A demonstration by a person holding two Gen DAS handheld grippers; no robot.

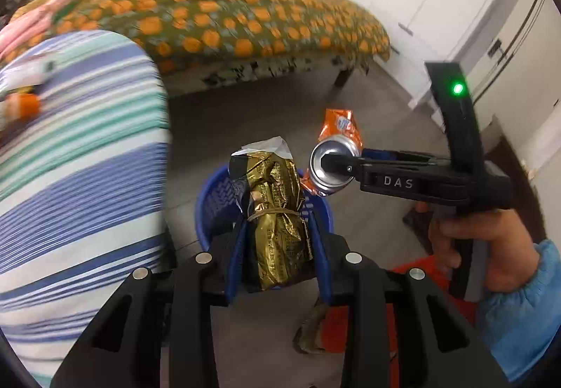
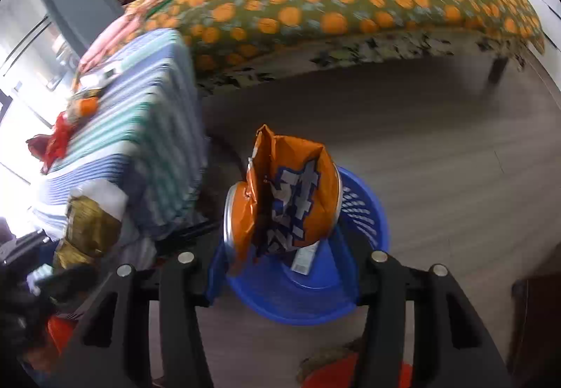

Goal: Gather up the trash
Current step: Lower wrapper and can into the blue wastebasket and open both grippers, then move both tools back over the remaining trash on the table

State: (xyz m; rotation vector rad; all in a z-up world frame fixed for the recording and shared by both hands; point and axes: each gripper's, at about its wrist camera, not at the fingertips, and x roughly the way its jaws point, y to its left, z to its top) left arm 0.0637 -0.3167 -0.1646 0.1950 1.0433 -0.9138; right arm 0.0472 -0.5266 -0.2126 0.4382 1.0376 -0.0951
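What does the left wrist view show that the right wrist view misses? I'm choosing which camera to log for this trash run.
Only the left wrist view shows the right tongs from outside, the person's hand on their handle, the lit green light and the silver can end.

Only the right wrist view shows the orange wrapper's blue-and-white print and the red wrapper on the striped cloth.

Both show the gold foil packet in the left tongs, the blue plastic basket and the orange-patterned bedspread.
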